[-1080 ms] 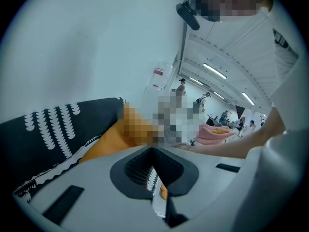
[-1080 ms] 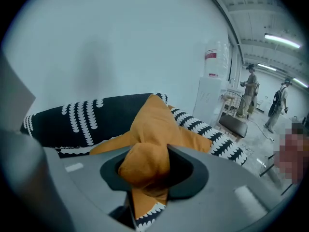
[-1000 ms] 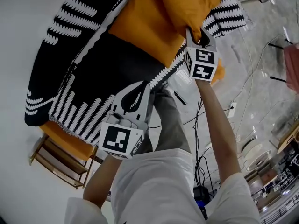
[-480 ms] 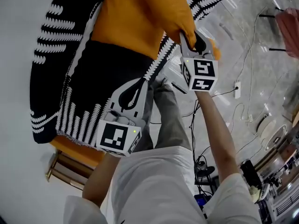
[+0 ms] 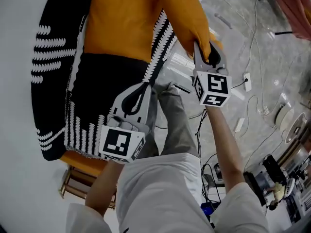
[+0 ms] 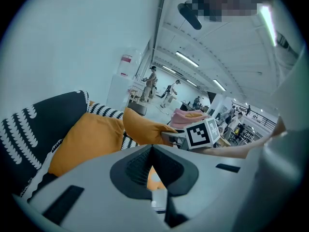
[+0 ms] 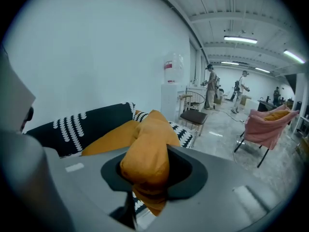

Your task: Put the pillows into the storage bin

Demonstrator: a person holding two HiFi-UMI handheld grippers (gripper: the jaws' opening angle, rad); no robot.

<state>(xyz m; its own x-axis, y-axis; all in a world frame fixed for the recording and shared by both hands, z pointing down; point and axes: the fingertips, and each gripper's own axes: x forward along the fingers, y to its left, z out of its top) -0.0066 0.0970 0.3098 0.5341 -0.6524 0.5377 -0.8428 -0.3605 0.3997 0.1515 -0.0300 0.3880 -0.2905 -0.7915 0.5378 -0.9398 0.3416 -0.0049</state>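
From above, the single orange pillow (image 5: 131, 18) lies on a black-and-white patterned throw (image 5: 58, 81). The right gripper (image 5: 206, 52) is pinched onto its drawn-out corner, while the left gripper (image 5: 146, 87) sits lower beside the throw's edge. No storage bin is in sight. The left gripper view shows its jaws closed together with nothing between them and the pillow lying beyond. In the right gripper view the jaws are narrowly parted, clamping a bunched wad of orange fabric. It looks light, soft and floppy, so a corner grip will let it sag. A second hold on the opposite corner should steady it.
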